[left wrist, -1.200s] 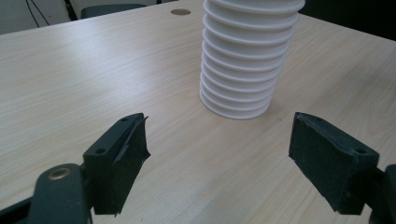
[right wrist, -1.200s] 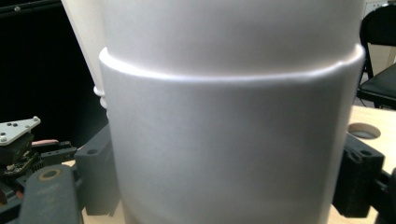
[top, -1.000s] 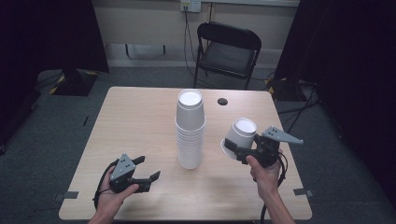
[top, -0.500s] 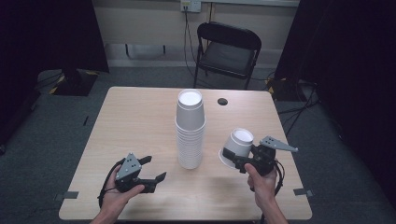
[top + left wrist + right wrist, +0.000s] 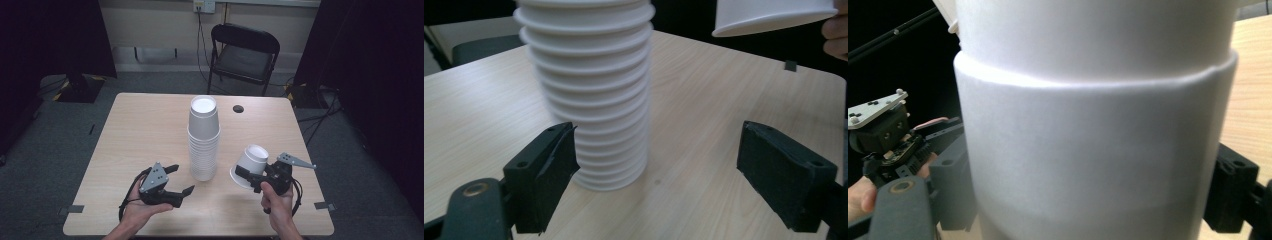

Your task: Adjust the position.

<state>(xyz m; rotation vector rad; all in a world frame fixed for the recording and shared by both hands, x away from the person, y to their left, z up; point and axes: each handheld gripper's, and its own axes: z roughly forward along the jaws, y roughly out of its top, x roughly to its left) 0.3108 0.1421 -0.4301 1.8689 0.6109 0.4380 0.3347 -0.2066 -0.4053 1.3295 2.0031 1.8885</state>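
The right gripper [image 5: 248, 176] is clamped on a white foam cup [image 5: 249, 165], light and easily crushed, tilted just above the table [image 5: 140, 130] right of the cup stack [image 5: 203, 140], best pinched gently mid-wall, while the left gripper [image 5: 181, 180] stands apart.

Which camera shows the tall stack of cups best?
The high view: the whole stack of cups stands upright on the table. The left gripper view shows its lower rims; the right gripper view, a corner behind the held cup.

Light wood desk [image 5: 145, 130], with a tall stack of white cups [image 5: 203, 138] standing mid-desk and a small dark round spot [image 5: 238, 108] just behind the stack.
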